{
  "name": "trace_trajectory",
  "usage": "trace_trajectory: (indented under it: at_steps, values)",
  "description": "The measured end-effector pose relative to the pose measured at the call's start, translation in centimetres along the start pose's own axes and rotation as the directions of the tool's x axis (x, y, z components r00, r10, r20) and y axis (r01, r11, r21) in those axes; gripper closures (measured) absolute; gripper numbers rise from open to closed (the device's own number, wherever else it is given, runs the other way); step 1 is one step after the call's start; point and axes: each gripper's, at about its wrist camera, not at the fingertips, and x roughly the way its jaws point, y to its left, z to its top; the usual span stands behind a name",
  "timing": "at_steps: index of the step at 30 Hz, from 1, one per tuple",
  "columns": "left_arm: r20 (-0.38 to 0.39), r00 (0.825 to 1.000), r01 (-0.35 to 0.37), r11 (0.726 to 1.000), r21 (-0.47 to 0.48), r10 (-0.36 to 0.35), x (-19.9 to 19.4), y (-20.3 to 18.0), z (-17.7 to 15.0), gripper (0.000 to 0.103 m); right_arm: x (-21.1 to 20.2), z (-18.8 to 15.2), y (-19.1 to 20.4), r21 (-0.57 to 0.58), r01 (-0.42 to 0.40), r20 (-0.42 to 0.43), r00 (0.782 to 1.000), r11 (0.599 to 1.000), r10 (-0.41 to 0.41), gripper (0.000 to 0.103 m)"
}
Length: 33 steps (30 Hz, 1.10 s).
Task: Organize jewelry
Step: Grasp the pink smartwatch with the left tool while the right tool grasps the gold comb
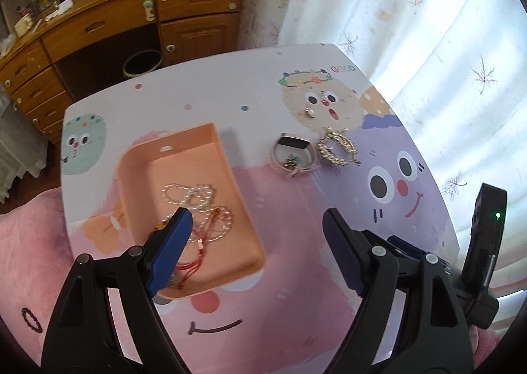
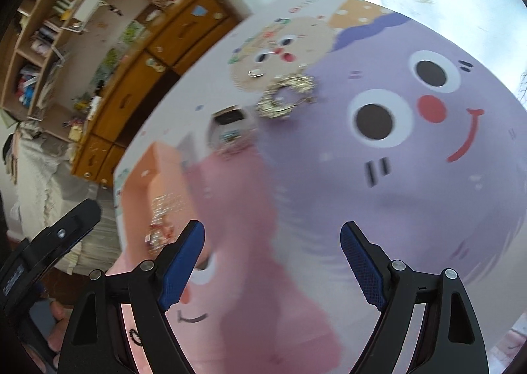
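Left gripper (image 1: 257,235): nearest item in the left wrist view, jaws spread wide with nothing between them; its left fingertip hangs over the near end of the box, its right fingertip over bare table.

Right gripper (image 2: 271,242): jaws likewise wide apart and empty, hovering above the pink and purple print of the table; this view is motion-blurred.

Dark bead bracelet (image 1: 32,319): small loop at the near left edge of the table, well apart from everything else.

Table (image 1: 296,242): white top printed with cartoon faces in pink, purple, beige and green.

Box (image 1: 138,170): peach-coloured, open-topped, left of centre, long side running near to far.

Pearl necklace (image 1: 194,196): coiled inside the box, toward its near half.

Red cord (image 1: 194,255): tangled in the box just nearer than the pearls, touching them.

Watch (image 1: 294,155): pale pink strap looped round, dark face on the far side, right of the box; a small piece lies inside the loop, too small to identify.

Gold bracelet (image 1: 336,148): sparkling chunky ring just right of the watch, close beside it.

Earring (image 1: 310,112): small, with a pale drop, on the beige face farther back.

Wooden desk (image 1: 98,25): beyond the table, far left, cluttered on top.

Bin (image 1: 142,63): dark, under the desk.

Curtain (image 1: 411,12): white with leaf print, far right.
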Motion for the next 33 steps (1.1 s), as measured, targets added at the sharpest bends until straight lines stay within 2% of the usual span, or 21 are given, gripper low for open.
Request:
trace_trajectory:
  at_steps: [3, 8, 15, 19, 24, 28, 33]
  values:
    - [-0.027, 1.000, 0.004, 1.000, 0.007, -0.004, 1.6, -1.8, 1.0, 0.024, 0.6, 1.8, -1.0, -0.057, 0.038, -0.003, 0.999, 0.998, -0.038, 0.017]
    - [-0.080, 0.997, -0.011, 1.000, -0.004, 0.011, 5.2, -4.2, 3.0, 0.023, 2.5, 5.0, -1.7, -0.232, 0.079, 0.001, 0.997, 0.969, -0.081, 0.017]
    - [-0.141, 0.990, -0.043, 0.995, -0.088, 0.030, 11.7, -5.6, 6.0, 0.023, 6.1, 7.9, -1.3, -0.479, 0.095, 0.041, 0.995, 0.872, -0.086, 0.017]
    - [-0.167, 0.985, -0.068, 0.991, -0.114, 0.048, 14.7, -5.5, 7.0, 0.023, 8.4, 9.1, -0.6, -0.591, 0.104, 0.083, 0.994, 0.800, -0.068, 0.017]
    - [-0.211, 0.973, -0.122, 0.986, -0.113, 0.097, 17.6, -5.3, 7.7, 0.023, 10.0, 9.6, 0.3, -0.647, 0.106, 0.116, 0.992, 0.755, -0.040, 0.016]
    - [-0.221, 0.969, -0.141, 0.983, -0.113, 0.114, 18.7, -5.2, 7.9, 0.023, 11.0, 10.1, 1.2, -0.672, 0.140, 0.135, 0.989, 0.727, -0.066, 0.016]
    - [-0.230, 0.966, -0.152, 0.982, -0.115, 0.123, 19.8, -5.0, 8.4, 0.023, 11.6, 10.3, 1.8, -0.694, 0.136, 0.152, 0.988, 0.707, -0.041, 0.017]
